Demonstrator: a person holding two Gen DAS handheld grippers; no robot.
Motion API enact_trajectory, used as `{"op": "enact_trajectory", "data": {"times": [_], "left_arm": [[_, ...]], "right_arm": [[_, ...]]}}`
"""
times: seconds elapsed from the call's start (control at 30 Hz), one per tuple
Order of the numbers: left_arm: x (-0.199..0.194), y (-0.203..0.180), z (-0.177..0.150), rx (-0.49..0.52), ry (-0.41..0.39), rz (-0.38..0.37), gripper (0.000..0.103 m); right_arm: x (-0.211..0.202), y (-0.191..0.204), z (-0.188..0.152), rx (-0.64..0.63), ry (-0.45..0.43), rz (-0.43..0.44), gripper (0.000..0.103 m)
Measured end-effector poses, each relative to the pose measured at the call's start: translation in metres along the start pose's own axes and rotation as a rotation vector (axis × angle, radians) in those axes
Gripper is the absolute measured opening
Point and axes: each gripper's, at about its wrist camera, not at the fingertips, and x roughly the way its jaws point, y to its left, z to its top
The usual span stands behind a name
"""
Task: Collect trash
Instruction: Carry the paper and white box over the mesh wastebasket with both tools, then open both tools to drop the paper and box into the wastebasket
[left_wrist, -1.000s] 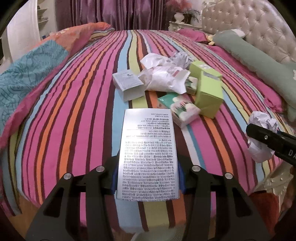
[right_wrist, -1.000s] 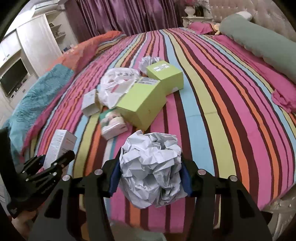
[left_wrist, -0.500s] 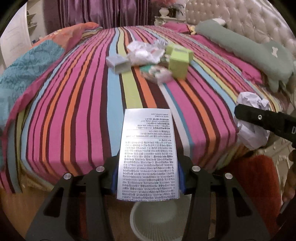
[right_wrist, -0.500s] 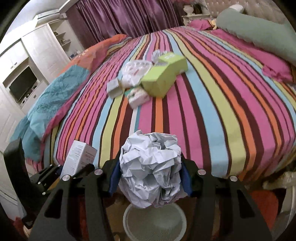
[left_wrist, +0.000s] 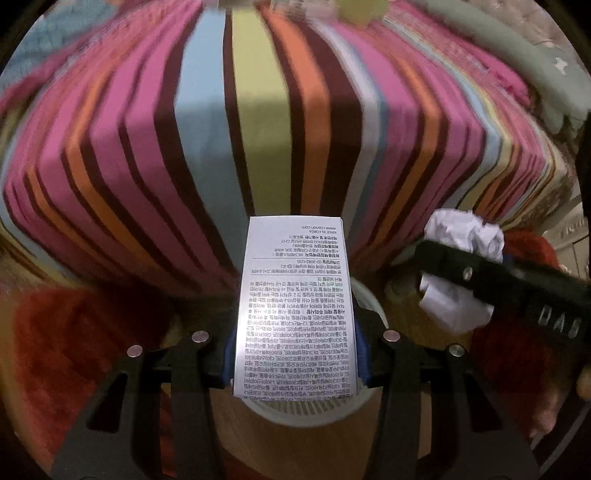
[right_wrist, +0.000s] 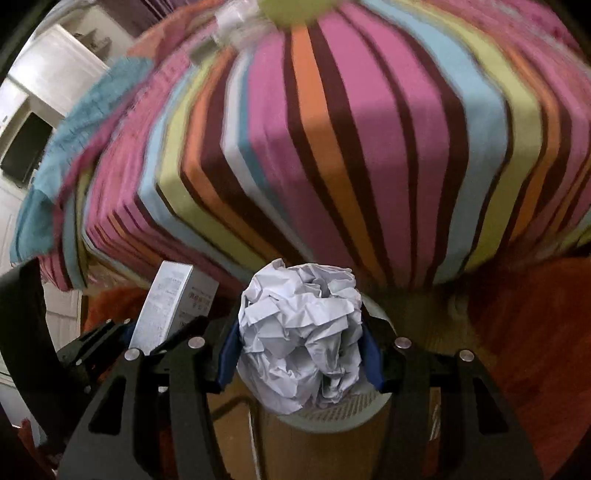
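Both tongs are swinging down from the bed toward the white bin at lower centre, the left tongs clamping the box, the right tongs squeezing the paper ball. This looks like the drop-off step; next, each should centre over the rim and release. The bin is mostly hidden behind both loads, and the remaining trash at the top edge is blurred.
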Motion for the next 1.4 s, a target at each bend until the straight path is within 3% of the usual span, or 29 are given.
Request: {"op": "enact_trajectory", "data": {"times": [0.13, 0.37, 0.57, 0.77, 1.07, 1.1, 1.17, 1.2, 1.3, 1.4], "left_arm": [[0.023, 0.006, -0.001, -0.041, 0.092, -0.022, 0.047], [0.064, 0.013, -0.005, -0.109, 0.244, -0.049, 0.047], [0.097, 0.023, -0.016, -0.216, 0.358, -0.076, 0.047], [0.12, 0.026, -0.022, -0.259, 0.429, -0.078, 0.047], [0.142, 0.026, -0.026, -0.281, 0.512, -0.072, 0.048], [0.144, 0.027, -0.027, -0.287, 0.526, -0.073, 0.049], [0.148, 0.028, -0.029, -0.298, 0.553, -0.055, 0.069], [0.149, 0.029, -0.03, -0.3, 0.559, -0.043, 0.079], [0.147, 0.034, -0.032, -0.325, 0.555, -0.038, 0.081], [0.147, 0.039, -0.032, -0.346, 0.548, -0.03, 0.086]], "right_arm": [[0.029, -0.006, -0.005, 0.03, 0.108, 0.0, 0.052], [0.058, -0.016, 0.001, 0.12, 0.209, 0.001, 0.052], [0.083, -0.039, -0.014, 0.244, 0.286, 0.037, 0.052], [0.102, -0.05, -0.021, 0.324, 0.343, 0.05, 0.052], [0.123, -0.057, -0.027, 0.34, 0.399, 0.041, 0.053], [0.124, -0.057, -0.028, 0.345, 0.403, 0.04, 0.054], [0.131, -0.058, -0.03, 0.362, 0.438, 0.02, 0.071], [0.133, -0.059, -0.032, 0.367, 0.448, 0.006, 0.072], [0.136, -0.066, -0.035, 0.385, 0.447, -0.037, 0.089], [0.132, -0.072, -0.034, 0.403, 0.427, -0.045, 0.092]]}}
